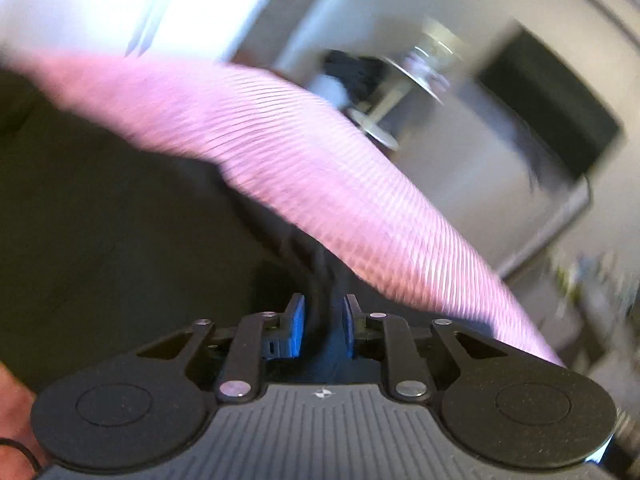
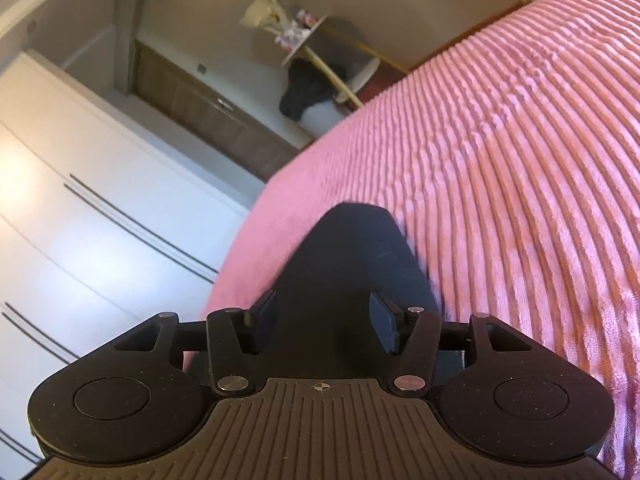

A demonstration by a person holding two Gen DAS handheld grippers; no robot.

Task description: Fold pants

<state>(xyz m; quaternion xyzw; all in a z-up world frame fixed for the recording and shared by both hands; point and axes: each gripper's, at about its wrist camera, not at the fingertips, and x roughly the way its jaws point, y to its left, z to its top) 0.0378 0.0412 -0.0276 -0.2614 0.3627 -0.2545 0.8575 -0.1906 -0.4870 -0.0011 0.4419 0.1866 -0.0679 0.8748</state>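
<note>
- The left gripper (image 1: pixel 323 326) has its jaws pinched in close on a dark bunched strand of the pants (image 1: pixel 316 280), which run up and away from the blue pads (image 1: pixel 297 330). Looks like a proper grip, fabric sitting right between them.
- The left view is smeared, so I can't tell how much cloth hangs beyond that pinch. The big dark mass on the left of that view is probably more of the pants, but I wouldn't swear to it.
- The right gripper (image 2: pixel 323 324) has its jaws well apart, with a dark flat piece of the pants (image 2: pixel 352 264) lying between them on the pink ribbed bedspread (image 2: pixel 500 160), close to the bed's edge. The pads aren't pressing on it.
- My take on doing this fold well: get the right side clamped on its edge before the left carries its end over, otherwise the cloth just drags across the bedspread.
- Keep both pinches at matching edges so the legs line up.
- Lay it down low and slow, since the ribbed cover will probably catch the fabric.
</note>
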